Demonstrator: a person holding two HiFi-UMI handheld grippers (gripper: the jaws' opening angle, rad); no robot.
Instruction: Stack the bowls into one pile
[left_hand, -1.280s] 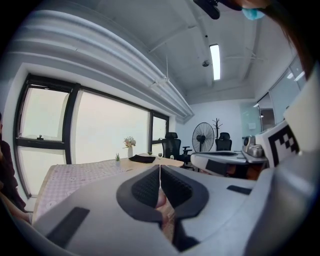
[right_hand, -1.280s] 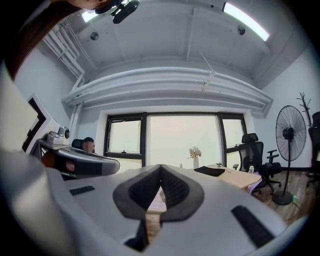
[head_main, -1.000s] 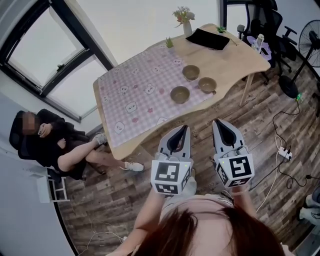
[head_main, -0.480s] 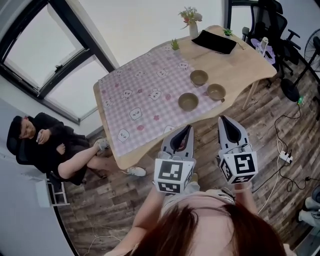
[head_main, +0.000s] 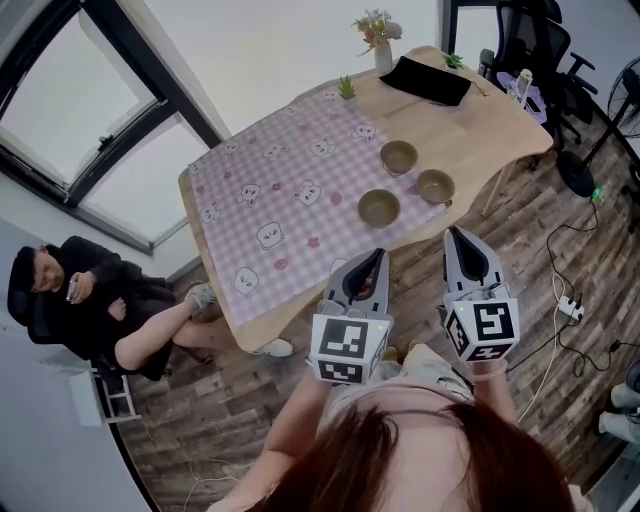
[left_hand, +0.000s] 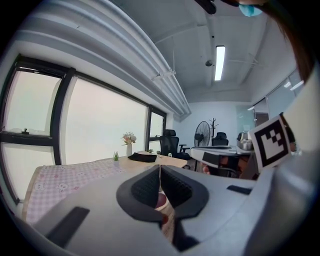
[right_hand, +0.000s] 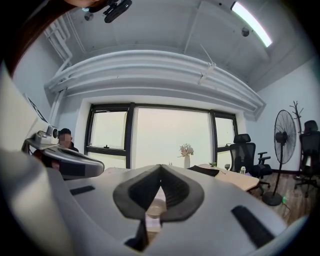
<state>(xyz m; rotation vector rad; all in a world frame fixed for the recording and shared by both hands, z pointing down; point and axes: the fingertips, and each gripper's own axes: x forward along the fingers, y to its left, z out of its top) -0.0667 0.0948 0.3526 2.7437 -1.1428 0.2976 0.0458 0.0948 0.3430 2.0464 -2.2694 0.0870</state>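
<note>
Three brown bowls stand apart near the table's front right edge: a far bowl (head_main: 398, 156), a right bowl (head_main: 435, 186) and a near bowl (head_main: 379, 207). The near and far ones rest on the pink checked cloth (head_main: 280, 190). Both grippers hover over the floor, short of the table and clear of the bowls. My left gripper (head_main: 374, 254) is shut and empty, its tip pointing at the near bowl. The jaws of my right gripper (head_main: 459, 233) are also shut with nothing between them, just below the right bowl. In the right gripper view a bowl (right_hand: 156, 206) shows beneath the shut jaws.
On the wooden table (head_main: 500, 125) lie a black pad (head_main: 430, 80), a flower vase (head_main: 378, 42) and a small plant (head_main: 346, 88). Office chairs (head_main: 525, 40) and a fan (head_main: 615, 100) stand at right. A power strip (head_main: 572, 305) and cables lie on the floor. A seated person (head_main: 95, 300) is at left.
The head view and both grippers have drifted slightly toward the table. The bowls keep their places on the table. Both grippers stay shut.
</note>
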